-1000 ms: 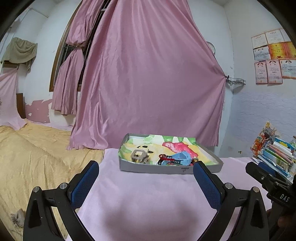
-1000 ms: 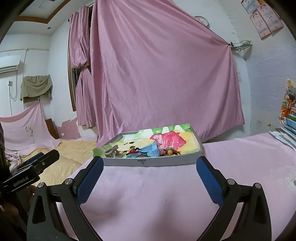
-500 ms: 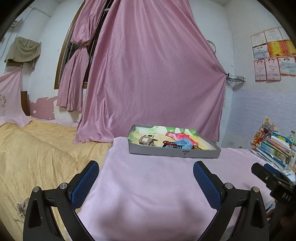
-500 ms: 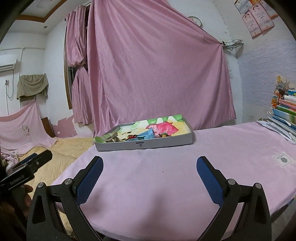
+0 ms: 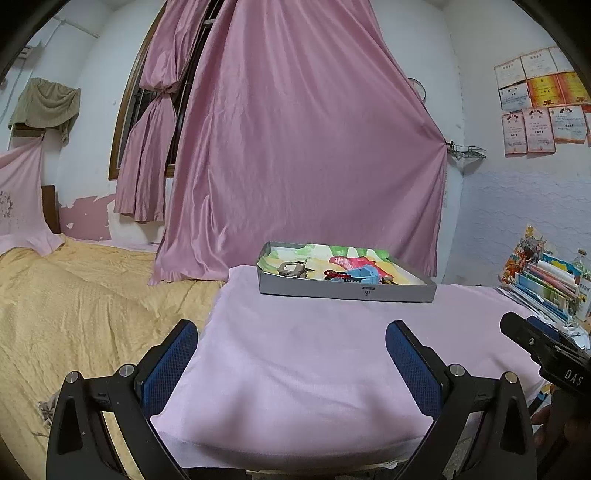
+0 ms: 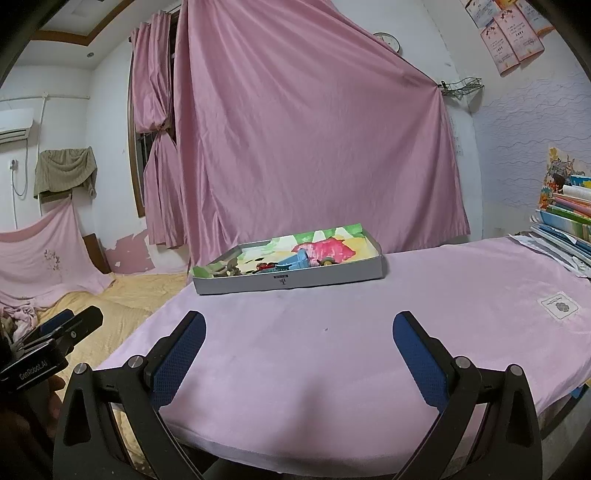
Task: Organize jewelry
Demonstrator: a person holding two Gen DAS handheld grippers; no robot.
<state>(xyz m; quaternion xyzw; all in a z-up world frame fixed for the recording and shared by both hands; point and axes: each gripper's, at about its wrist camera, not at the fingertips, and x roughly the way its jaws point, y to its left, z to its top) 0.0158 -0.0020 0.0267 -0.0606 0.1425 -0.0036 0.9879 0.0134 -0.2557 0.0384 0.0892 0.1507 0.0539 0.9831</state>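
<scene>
Grey tray (image 5: 345,293) of jewelry mid-frame on pink-clothed bench (image 5: 295,354).
Left tool (image 5: 291,338) and right tool (image 6: 297,330) both spread wide, empty, low in frame.

We cannot make out the small pieces in the tray (image 5: 347,291): from the left wrist view its near wall hides their lower parts, and a grey metal piece (image 5: 291,268), something red (image 5: 332,273) and a blue piece (image 5: 360,275) are too small to name. From the right wrist view the same heap (image 6: 280,265) is perhaps clips or beads. The tray's label (image 6: 282,282) is unreadable. The stack of books (image 5: 550,284) runs off the right edge. The wall certificates (image 6: 511,33) are cut by the lens rim, their print too fine to read.
</scene>
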